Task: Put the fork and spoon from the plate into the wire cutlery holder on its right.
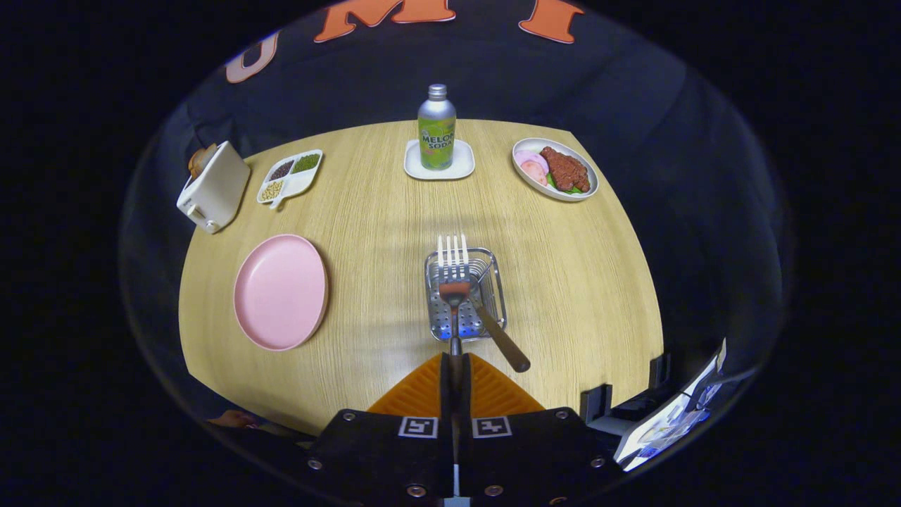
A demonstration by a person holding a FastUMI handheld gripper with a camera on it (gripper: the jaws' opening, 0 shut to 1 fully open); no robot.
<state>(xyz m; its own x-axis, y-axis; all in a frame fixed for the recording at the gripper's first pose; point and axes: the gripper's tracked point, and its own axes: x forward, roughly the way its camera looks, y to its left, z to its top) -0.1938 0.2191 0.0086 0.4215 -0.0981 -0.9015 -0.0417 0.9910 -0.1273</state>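
My tool [455, 366] is clenched on the silver metal fork [454, 271], its tines over the square wire cutlery holder [465, 292] just ahead.

Fork [454, 271] pinched by its handle between the closed fingers of the hand-held gripper [455, 366], tines pointing away, poised over the wire cutlery holder [493, 282]; the spoon [496, 331] already leans inside it, dark handle slanting out toward the fingers; the pink plate [280, 291] lies bare to the holder's left
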